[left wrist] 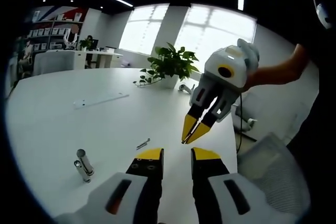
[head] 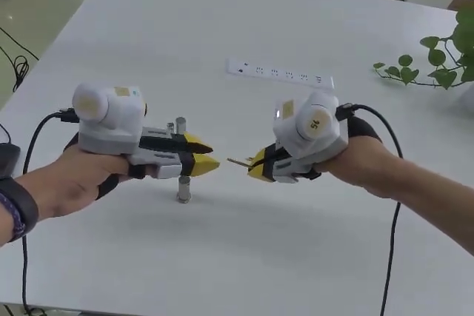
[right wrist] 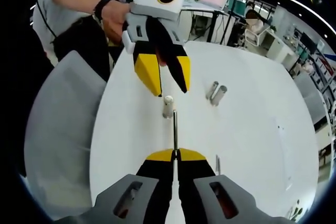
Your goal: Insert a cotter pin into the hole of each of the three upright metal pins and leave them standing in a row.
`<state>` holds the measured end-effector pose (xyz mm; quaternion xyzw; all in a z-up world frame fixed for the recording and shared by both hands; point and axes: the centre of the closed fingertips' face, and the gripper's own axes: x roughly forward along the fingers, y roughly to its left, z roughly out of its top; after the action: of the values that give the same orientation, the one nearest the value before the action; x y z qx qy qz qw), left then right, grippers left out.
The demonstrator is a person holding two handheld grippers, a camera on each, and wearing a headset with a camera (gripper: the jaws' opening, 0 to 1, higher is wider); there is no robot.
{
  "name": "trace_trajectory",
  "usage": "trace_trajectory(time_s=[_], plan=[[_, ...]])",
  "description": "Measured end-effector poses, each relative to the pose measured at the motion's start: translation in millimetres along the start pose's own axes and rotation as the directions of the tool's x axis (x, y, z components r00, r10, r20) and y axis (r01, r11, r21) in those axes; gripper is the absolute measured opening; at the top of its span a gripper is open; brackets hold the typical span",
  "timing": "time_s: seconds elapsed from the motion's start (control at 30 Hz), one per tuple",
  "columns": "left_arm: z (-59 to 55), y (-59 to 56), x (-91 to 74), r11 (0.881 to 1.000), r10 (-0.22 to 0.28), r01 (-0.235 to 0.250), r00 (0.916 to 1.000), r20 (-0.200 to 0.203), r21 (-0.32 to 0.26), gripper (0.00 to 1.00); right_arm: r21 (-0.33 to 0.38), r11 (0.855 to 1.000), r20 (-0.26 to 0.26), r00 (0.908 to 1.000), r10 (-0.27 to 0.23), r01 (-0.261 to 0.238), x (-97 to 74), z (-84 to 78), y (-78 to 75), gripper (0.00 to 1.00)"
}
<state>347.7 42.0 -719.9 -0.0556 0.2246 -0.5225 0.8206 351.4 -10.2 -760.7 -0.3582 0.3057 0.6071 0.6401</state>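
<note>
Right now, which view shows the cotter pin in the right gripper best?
The right gripper view: the cotter pin runs from the shut right gripper toward an upright metal pin. The head view shows its short tip; in the left gripper view it is too small to tell.

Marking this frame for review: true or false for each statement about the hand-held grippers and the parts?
1. The right hand-held gripper is shut on a cotter pin. True.
2. The left hand-held gripper is clamped on a metal pin. False: its jaws are open and hold nothing.
3. The held cotter pin is already through the hole of the nearest upright metal pin. False: it points toward that pin but is not inserted.
4. A power strip lies on the table. True.
5. A spare cotter pin lies loose on the table. True.
</note>
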Motion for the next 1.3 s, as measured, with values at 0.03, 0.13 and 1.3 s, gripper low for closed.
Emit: trace_trajectory(time_s=[0.03, 0.13, 1.3], plan=[[-0.3, 0.5, -1.0, 1.000, 0.002, -0.002, 1.0000, 0.001, 0.000, 0.19, 0.001, 1.000, 0.000, 1.0000, 0.000, 0.000, -0.1, -0.2, -0.1, 0.02], [-1.4, 3.2, -5.8, 1.000, 0.019, -0.019, 0.9998, 0.006, -0.005, 0.20, 0.002, 1.000, -0.001, 1.0000, -0.003, 0.003, -0.6, -0.9, -0.4, 0.02], [-59.6, 29.5, -50.7, 0.976, 0.204, -0.207, 0.9780, -0.043, -0.073, 0.25, 0.046, 0.999, -0.027, 0.9994, -0.021, 0.022, 6.0, -12.1, 10.9, 0.02]])
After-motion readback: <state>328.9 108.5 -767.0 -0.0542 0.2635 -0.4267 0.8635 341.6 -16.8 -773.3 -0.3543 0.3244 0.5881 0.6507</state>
